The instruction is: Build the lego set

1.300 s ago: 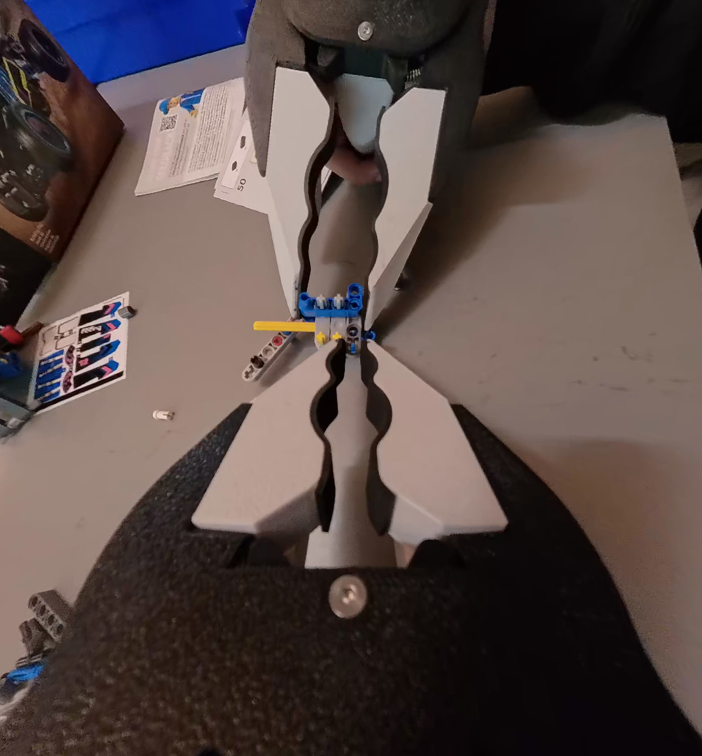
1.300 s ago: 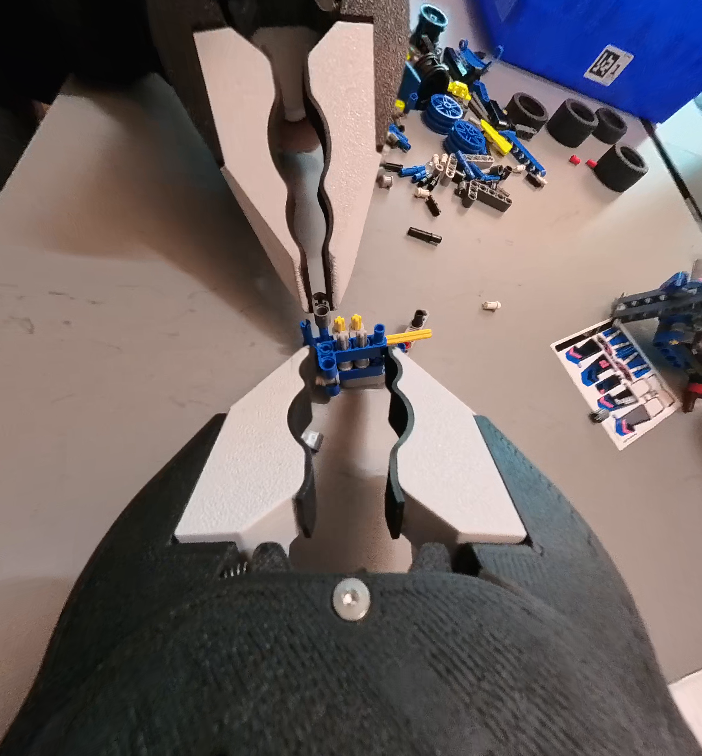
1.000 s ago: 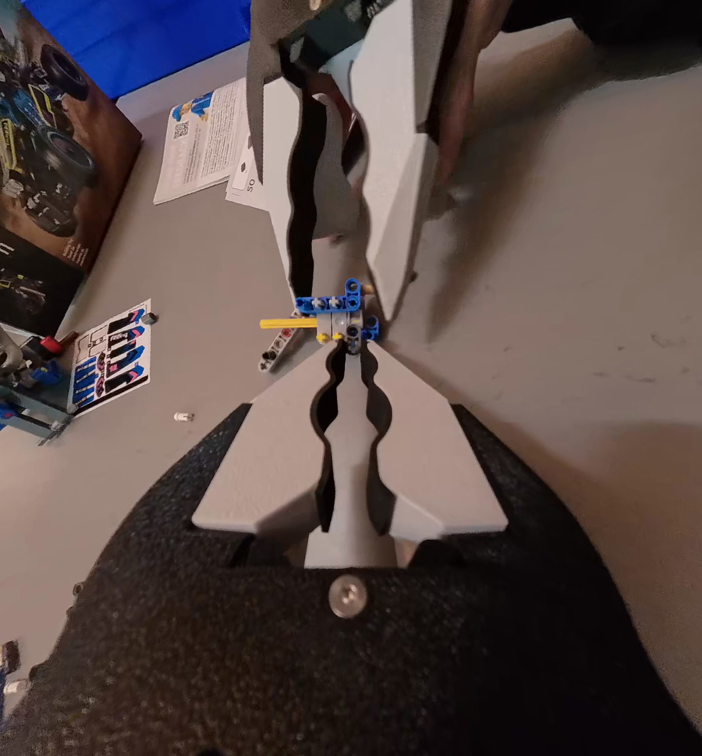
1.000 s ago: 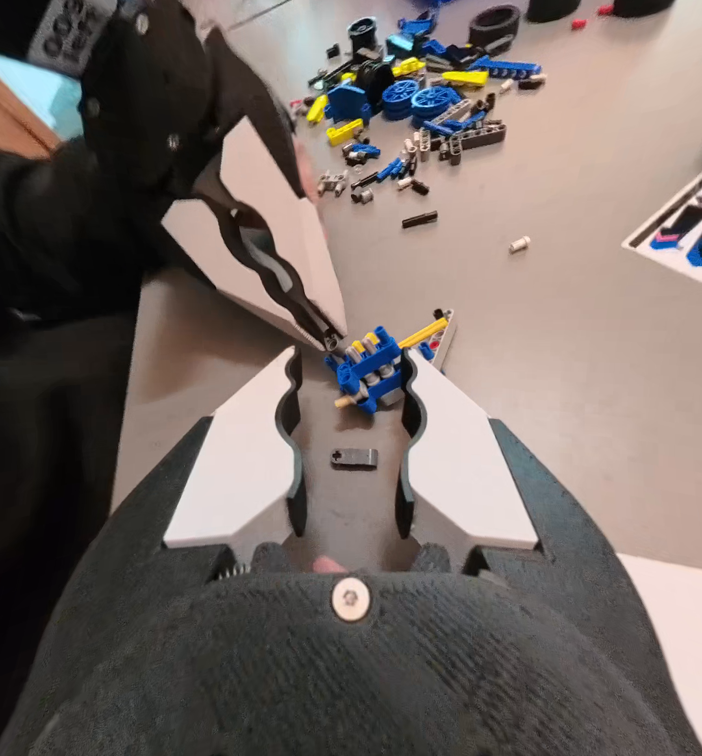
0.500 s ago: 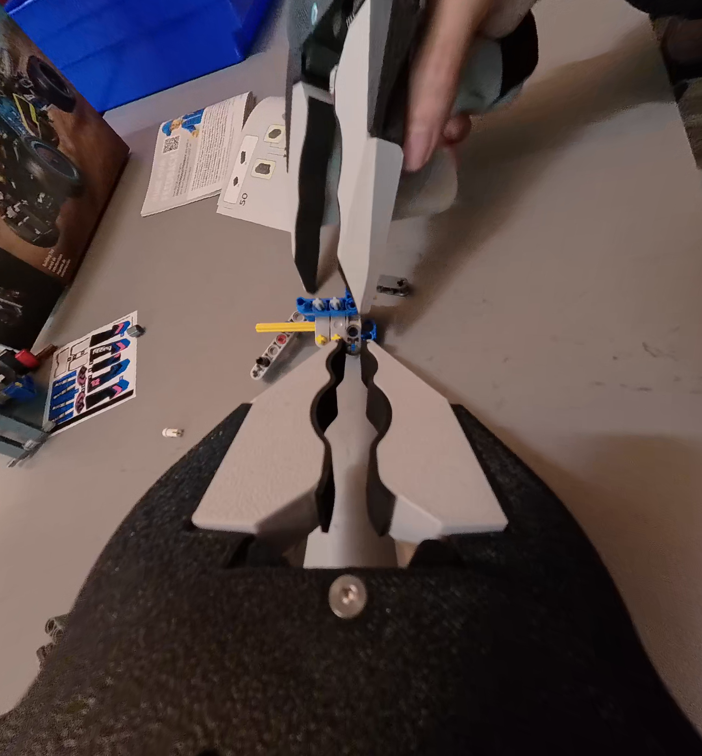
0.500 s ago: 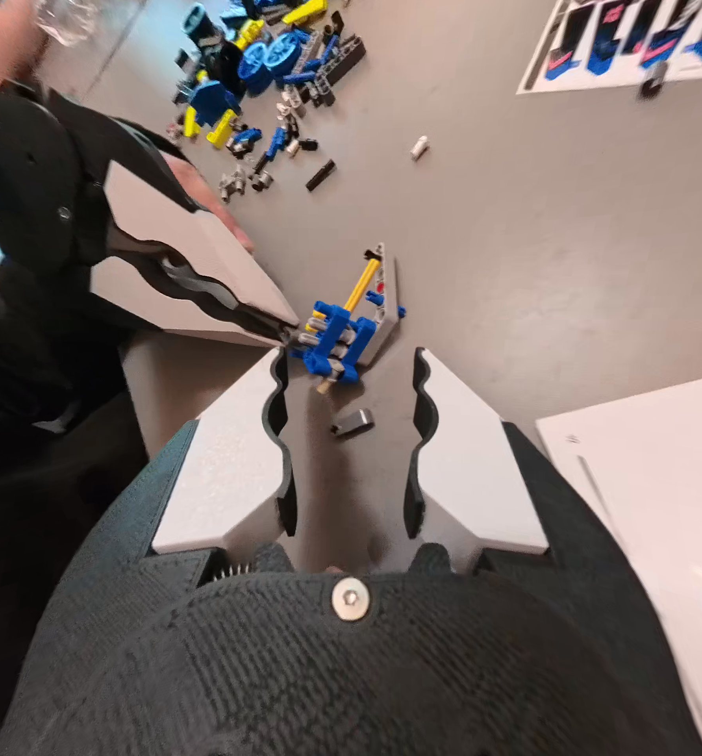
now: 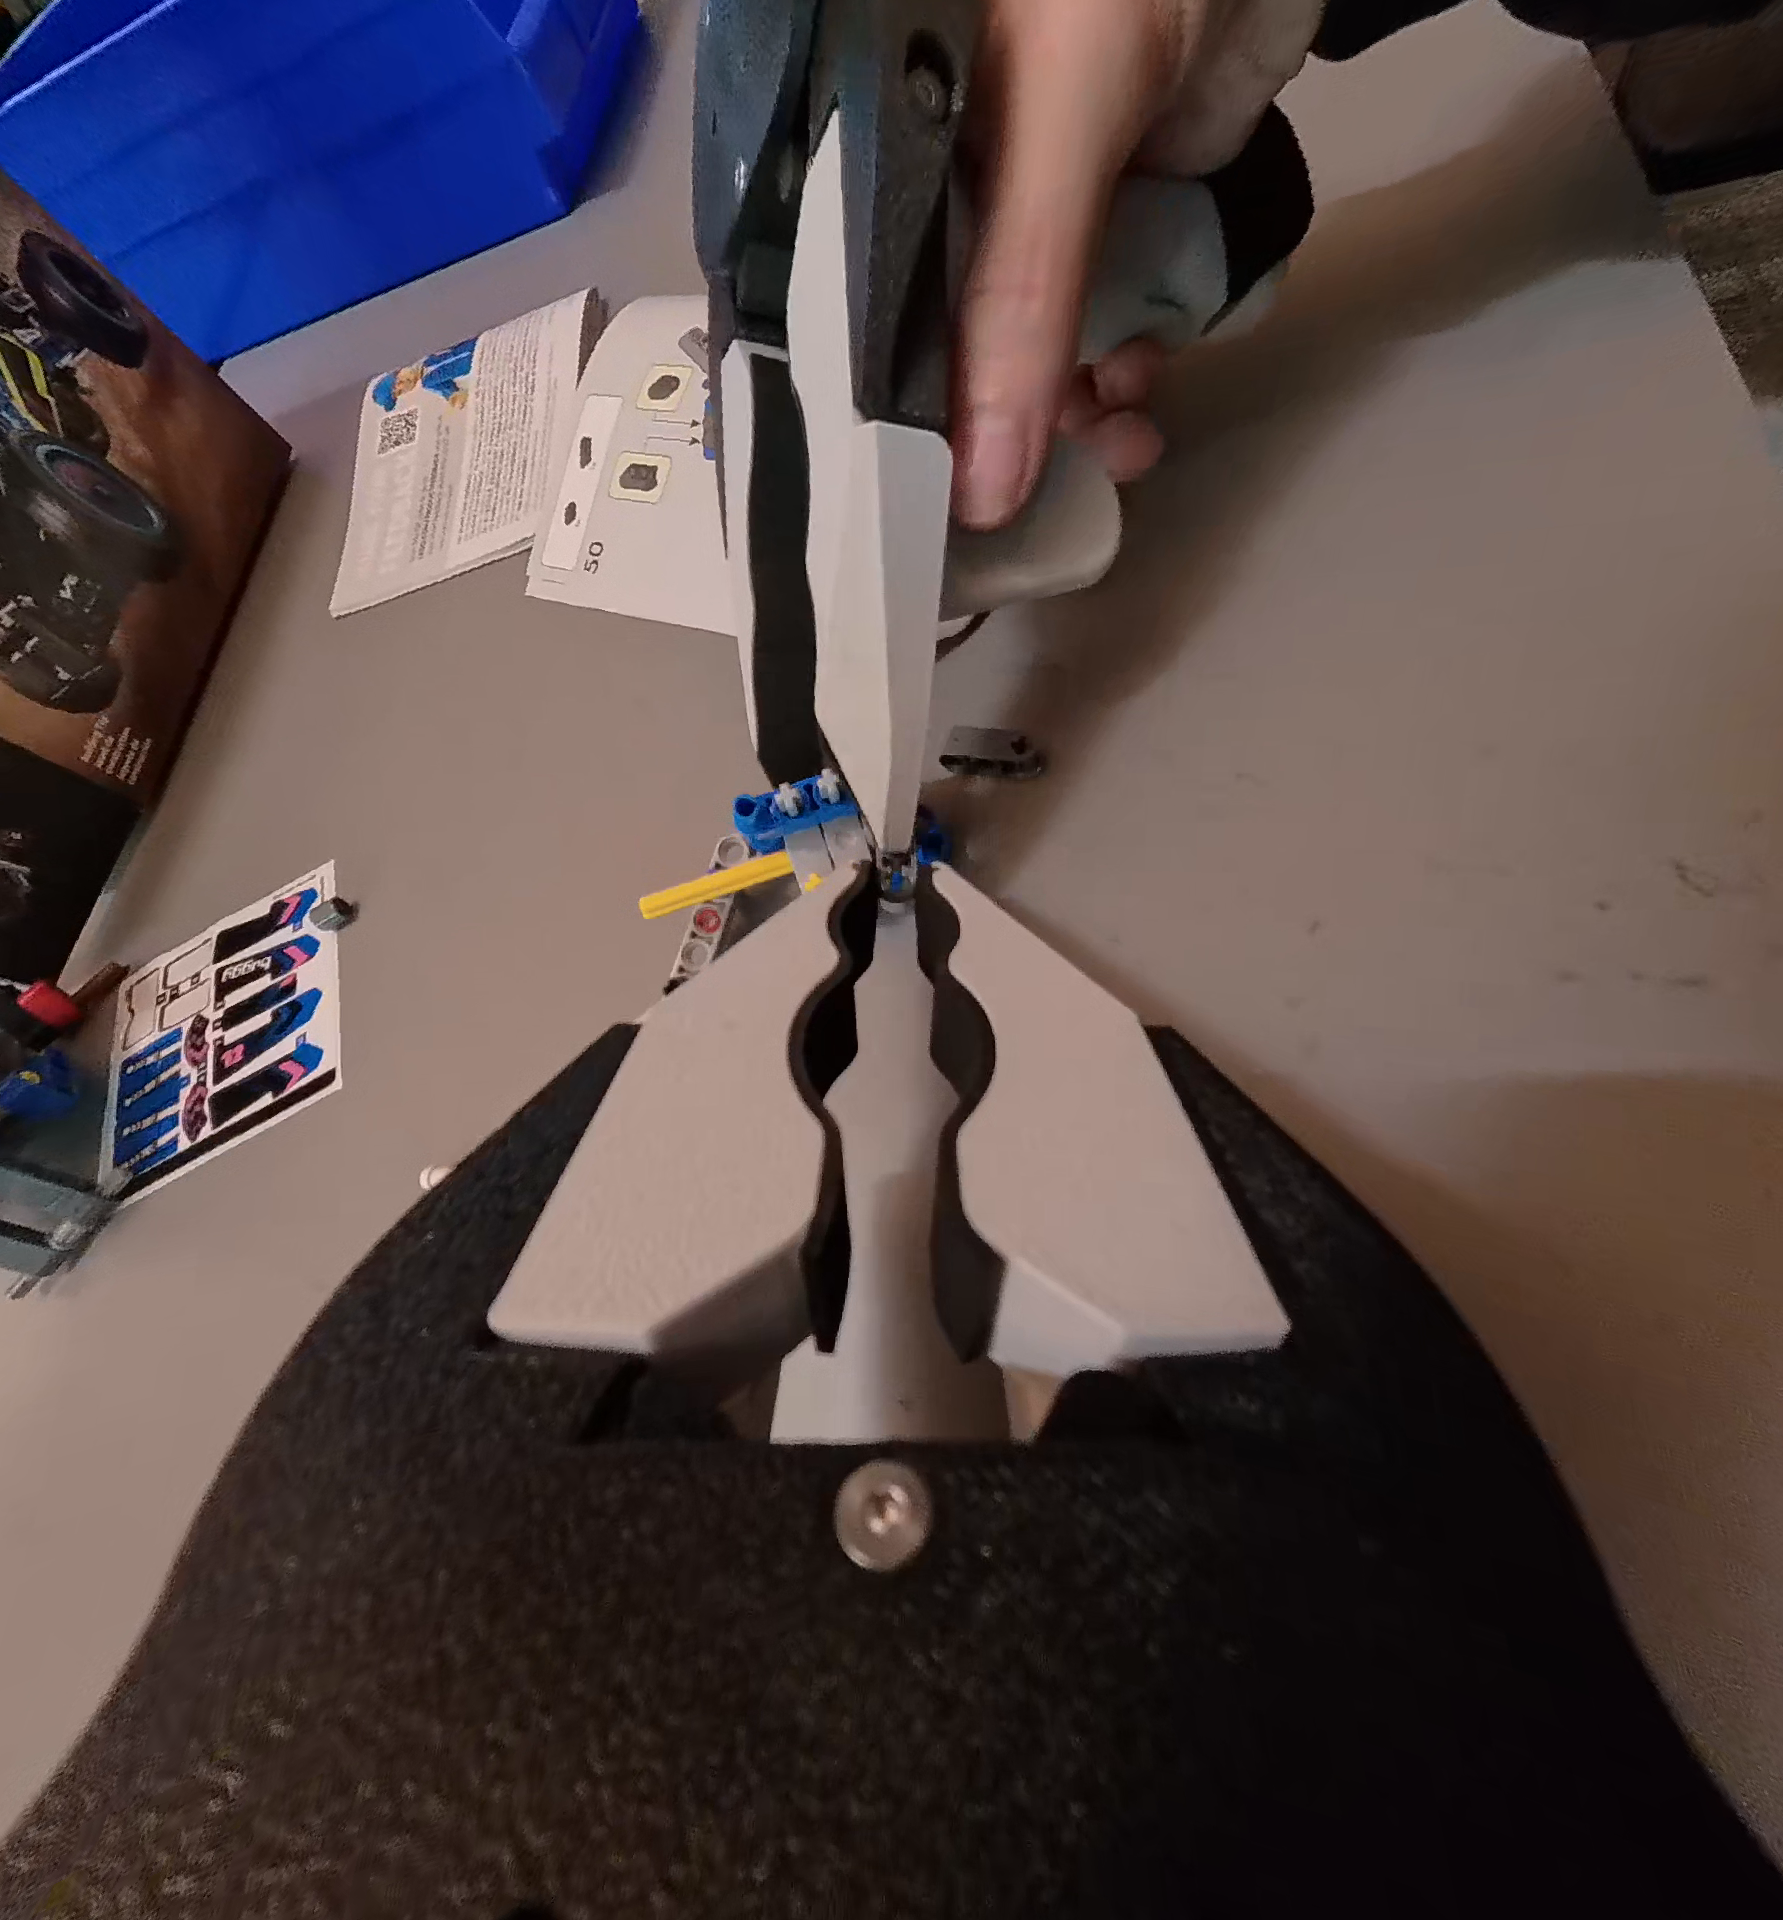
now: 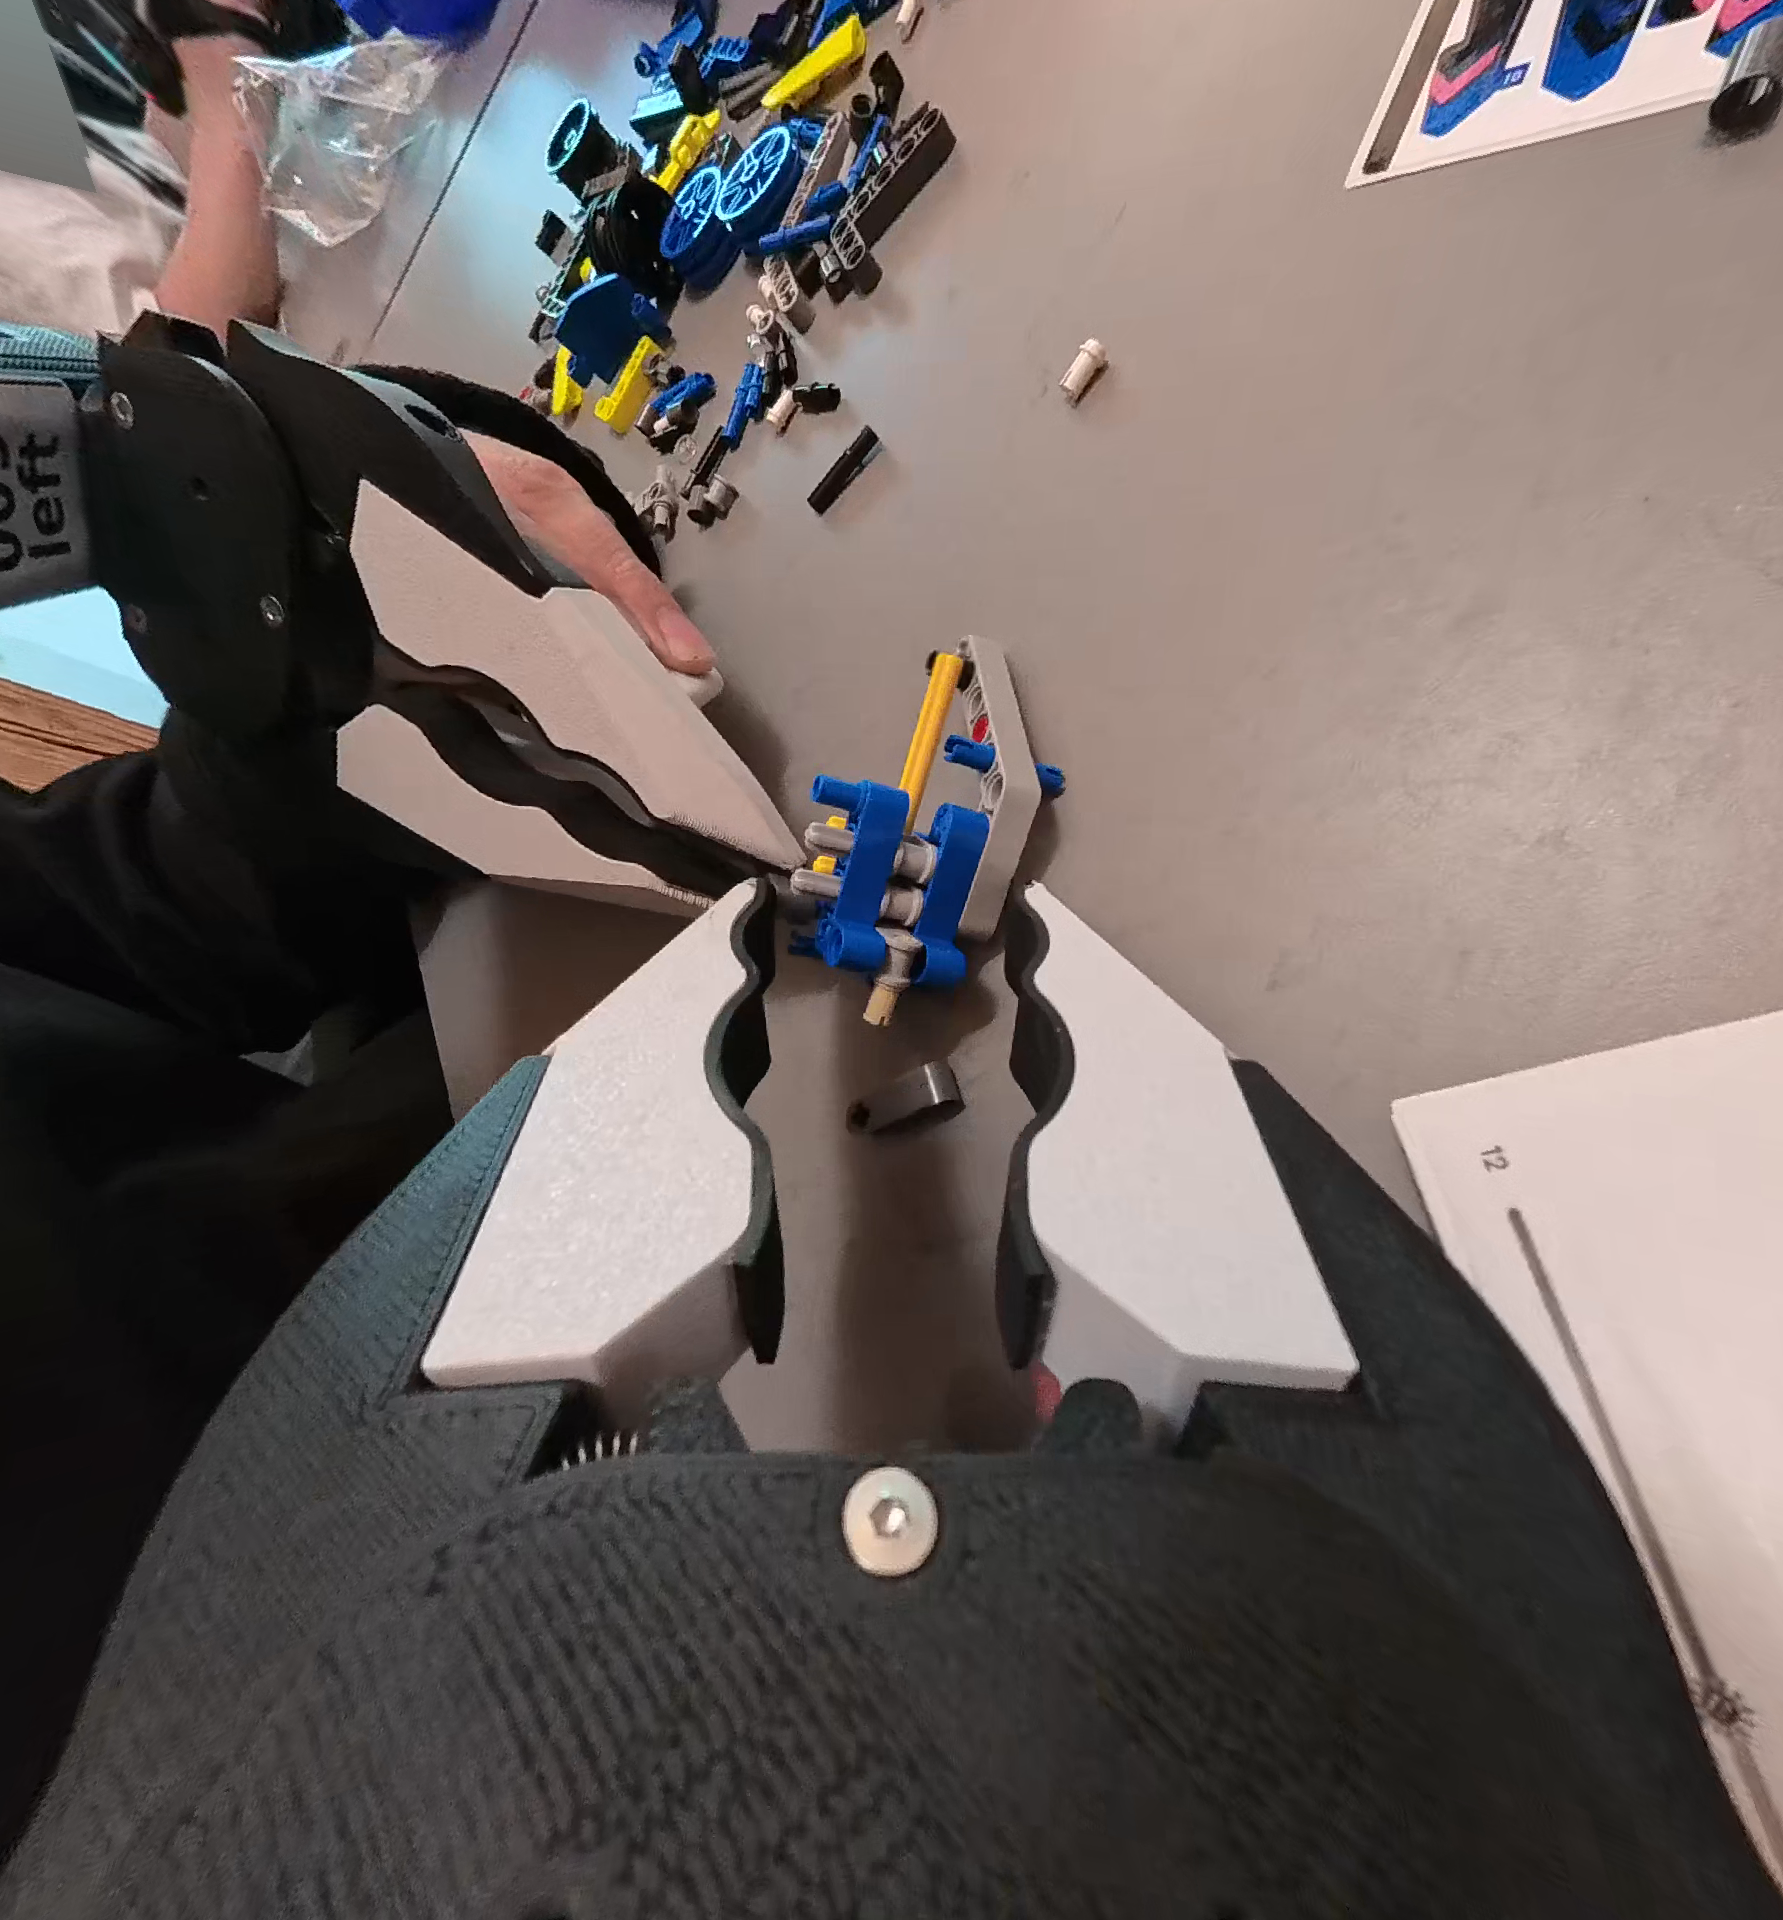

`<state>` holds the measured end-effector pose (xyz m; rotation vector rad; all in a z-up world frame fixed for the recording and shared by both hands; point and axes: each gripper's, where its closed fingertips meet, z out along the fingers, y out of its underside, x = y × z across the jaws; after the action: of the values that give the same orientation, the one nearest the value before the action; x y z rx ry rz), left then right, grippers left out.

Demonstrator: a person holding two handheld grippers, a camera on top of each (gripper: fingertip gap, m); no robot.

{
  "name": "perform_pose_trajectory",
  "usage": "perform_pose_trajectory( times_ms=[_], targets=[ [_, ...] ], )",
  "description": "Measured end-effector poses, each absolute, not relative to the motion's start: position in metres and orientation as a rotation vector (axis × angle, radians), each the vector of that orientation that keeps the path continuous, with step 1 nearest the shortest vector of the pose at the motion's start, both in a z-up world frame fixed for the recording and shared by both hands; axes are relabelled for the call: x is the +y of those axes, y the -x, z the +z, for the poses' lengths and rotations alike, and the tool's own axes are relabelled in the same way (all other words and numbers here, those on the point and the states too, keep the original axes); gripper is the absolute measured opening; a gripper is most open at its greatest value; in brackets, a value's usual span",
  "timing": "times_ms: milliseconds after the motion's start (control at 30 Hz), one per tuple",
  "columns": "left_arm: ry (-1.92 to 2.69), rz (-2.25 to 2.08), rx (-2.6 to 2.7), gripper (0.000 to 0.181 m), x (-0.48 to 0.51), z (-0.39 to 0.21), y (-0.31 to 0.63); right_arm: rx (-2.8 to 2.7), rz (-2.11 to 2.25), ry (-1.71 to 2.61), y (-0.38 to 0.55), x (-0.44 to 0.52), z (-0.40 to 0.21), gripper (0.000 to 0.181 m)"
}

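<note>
The left gripper (image 7: 892, 902) pinches a pin of the blue-and-grey assembly (image 8: 902, 862) between nearly closed fingers, just above the desk (image 8: 1386, 623). To its right the right gripper (image 8: 892, 914) is spread wide — fingers flanking the assembly, gripping nothing — over a loose dark piece (image 8: 913, 1096).

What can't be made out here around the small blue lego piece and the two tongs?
- Left wrist view: the contact between the left tongs and the blue lego piece is hidden by the right tongs' tip.
- Right wrist view: whether the right tongs touch the piece is unclear; the jaws stand wide beside it.
- Right wrist view: the small dark part on the table is too small to identify.
</note>
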<state>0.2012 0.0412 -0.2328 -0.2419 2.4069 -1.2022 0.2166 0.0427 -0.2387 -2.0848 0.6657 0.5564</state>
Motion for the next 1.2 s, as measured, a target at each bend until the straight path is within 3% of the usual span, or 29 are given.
perform_pose_trajectory(
  times_ms=[367,500,700,1200],
  targets=[
    [0.236,-1.192,2.383,0.005,0.041,-0.232,-0.201,0.634,0.569,2.057,-0.216,0.042,-0.238,0.041],
    [0.220,-1.185,2.372,0.004,0.041,-0.232,-0.200,0.387,0.466,2.166,-0.212,0.032,-0.234,0.064],
    [0.245,-1.233,2.370,0.004,0.042,-0.227,-0.200,-0.136,0.164,2.112,-0.216,0.043,-0.207,0.050],
    [0.237,-1.202,2.383,0.004,0.040,-0.231,-0.201,-0.468,0.122,2.114,-0.213,0.039,-0.235,0.032]
  ],
)
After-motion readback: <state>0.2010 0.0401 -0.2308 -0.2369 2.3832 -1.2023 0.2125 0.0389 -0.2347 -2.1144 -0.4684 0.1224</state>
